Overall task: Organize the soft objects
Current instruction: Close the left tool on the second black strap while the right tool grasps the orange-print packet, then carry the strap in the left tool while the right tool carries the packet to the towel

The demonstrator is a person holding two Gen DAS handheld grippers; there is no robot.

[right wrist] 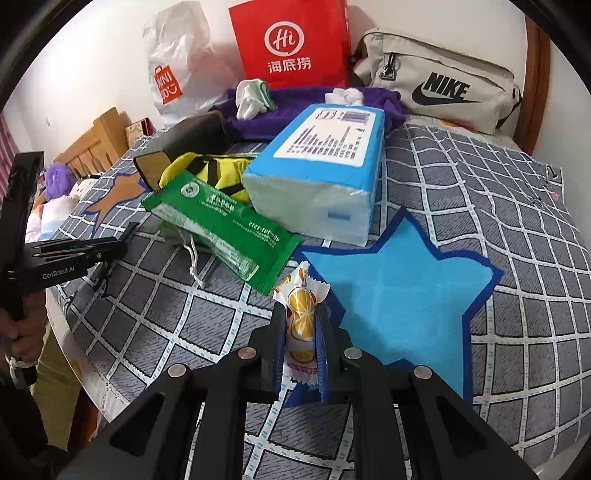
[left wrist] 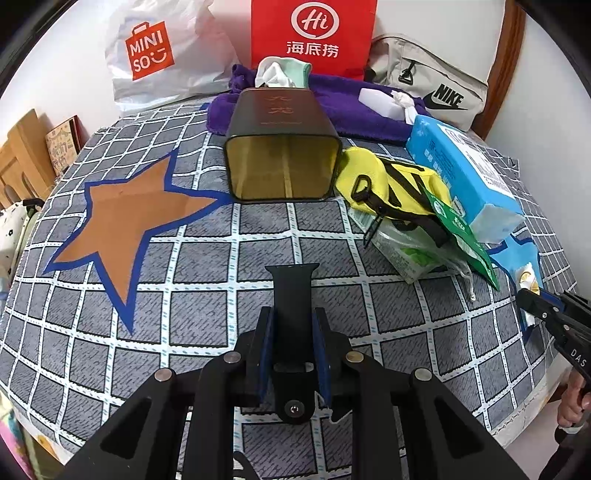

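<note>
Soft objects lie in a loose heap on the checked bedspread point(left wrist: 207, 280): a blue tissue pack point(right wrist: 317, 173) at upper centre of the right wrist view, a green packet point(right wrist: 221, 225) leaning against its lower left, and a yellow pouch point(right wrist: 218, 173) behind that. Low in the same view, the right gripper point(right wrist: 301, 332) is clamped on a small sweet wrapper point(right wrist: 301, 314) printed with orange slices, just left of the light blue star point(right wrist: 399, 295). Centre bottom of the left wrist view, the left gripper point(left wrist: 293, 325) pinches a black strap point(left wrist: 293, 295), near the orange star point(left wrist: 133, 210) at left. A dark tin point(left wrist: 282, 147) lies on its side above, open mouth toward the camera. Purple towel point(left wrist: 351, 110), red bag point(left wrist: 314, 33) and Nike bag point(left wrist: 428, 85) line the top.
</note>
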